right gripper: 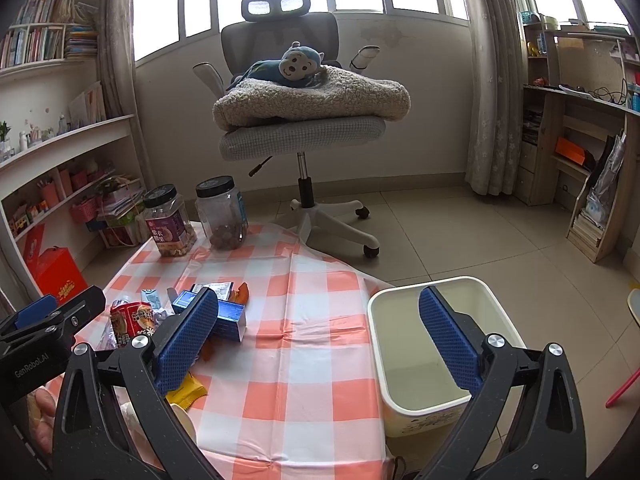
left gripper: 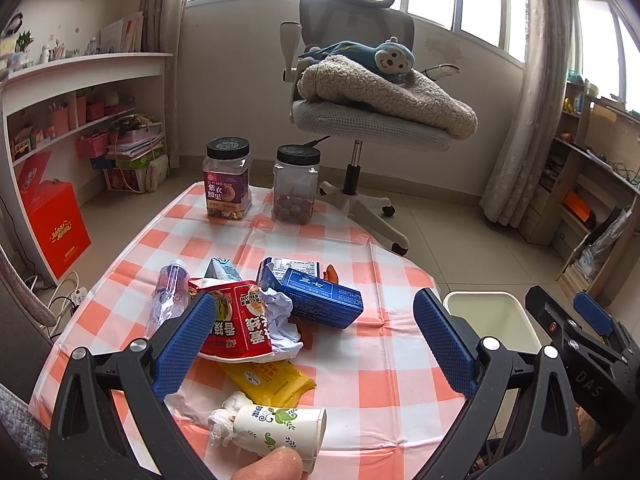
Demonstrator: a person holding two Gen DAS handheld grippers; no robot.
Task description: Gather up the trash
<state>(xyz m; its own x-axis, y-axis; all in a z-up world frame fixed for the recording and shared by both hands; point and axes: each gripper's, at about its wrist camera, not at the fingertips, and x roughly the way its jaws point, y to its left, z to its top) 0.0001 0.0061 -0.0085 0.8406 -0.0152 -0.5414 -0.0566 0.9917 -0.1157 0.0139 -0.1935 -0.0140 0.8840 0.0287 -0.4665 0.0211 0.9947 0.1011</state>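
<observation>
On the checked tablecloth [left gripper: 372, 364], toward its left half, the trash is lying in a loose heap: a red instant-noodle cup [left gripper: 234, 326] on its side, a crumpled white tissue [left gripper: 280, 316] at its mouth, a blue carton [left gripper: 320, 298] at about two o'clock from it, a crushed clear bottle [left gripper: 170, 294] at ten o'clock, a yellow snack wrapper [left gripper: 268, 380] at six o'clock, and a small paper cup [left gripper: 282, 430] nearest the camera with wadded tissue [left gripper: 224, 420] beside it.

The left gripper [left gripper: 312, 338] is hovering over the heap with its jaws spread wide and nothing between them. The right gripper [right gripper: 320, 342] is likewise gaping empty, pointing between the table edge and the bin.

All of this is looking light. The noodle cup and paper cup are probably thin-walled and will likely buckle, so pinching across a rim or wall seems best. The carton is looking stiff enough to squeeze across its narrow faces. The wrapper and bottle are probably slick; a crease or the bottle's neck is the safer hold. Tissue will compress freely anywhere.

The cream waste bin [right gripper: 432, 404] is standing on the floor just beside the table at three o'clock, and appears empty. At twelve o'clock, a labelled nut jar [left gripper: 227, 180] and a clear jar [left gripper: 295, 186] are standing capped, each only partly filled.
</observation>
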